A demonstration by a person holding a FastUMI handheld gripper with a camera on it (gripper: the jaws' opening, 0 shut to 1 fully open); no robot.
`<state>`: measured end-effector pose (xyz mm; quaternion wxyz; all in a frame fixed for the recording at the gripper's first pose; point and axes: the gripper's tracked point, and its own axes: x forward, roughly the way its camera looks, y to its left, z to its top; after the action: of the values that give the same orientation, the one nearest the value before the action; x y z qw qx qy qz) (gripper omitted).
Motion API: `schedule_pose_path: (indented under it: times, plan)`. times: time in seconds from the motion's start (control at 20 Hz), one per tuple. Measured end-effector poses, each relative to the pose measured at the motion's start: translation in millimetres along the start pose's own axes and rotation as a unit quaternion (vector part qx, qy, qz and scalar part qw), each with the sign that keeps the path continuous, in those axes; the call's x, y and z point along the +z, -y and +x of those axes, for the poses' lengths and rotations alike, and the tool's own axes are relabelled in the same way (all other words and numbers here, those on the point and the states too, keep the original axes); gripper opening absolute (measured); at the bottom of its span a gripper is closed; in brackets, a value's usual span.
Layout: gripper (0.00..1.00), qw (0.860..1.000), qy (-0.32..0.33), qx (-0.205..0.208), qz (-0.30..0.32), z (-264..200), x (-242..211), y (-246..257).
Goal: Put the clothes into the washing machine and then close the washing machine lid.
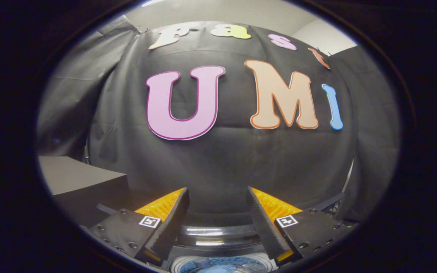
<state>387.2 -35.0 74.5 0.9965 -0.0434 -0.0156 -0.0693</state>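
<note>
claw (217,197) open, above washing machine (218,237)

Black glossy rim of the washing machine (218,237), blue clothes (218,268) inside its pale drum, grey box (78,178) beside

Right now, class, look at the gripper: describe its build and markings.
The gripper has two wedge-shaped fingers with ribbed inner faces, tapering forward. Each sits on a dark, bolted mounting block carrying a small square black-and-white marker. The fingers stand apart, nothing between them.
</note>
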Motion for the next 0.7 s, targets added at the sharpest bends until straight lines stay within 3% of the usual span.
schedule_pose_path:
  times: [0.7]
  plan:
    - [0.95, 1.0, 0.013, -0.004, 0.004, -4.2, -1.0, 1.4]
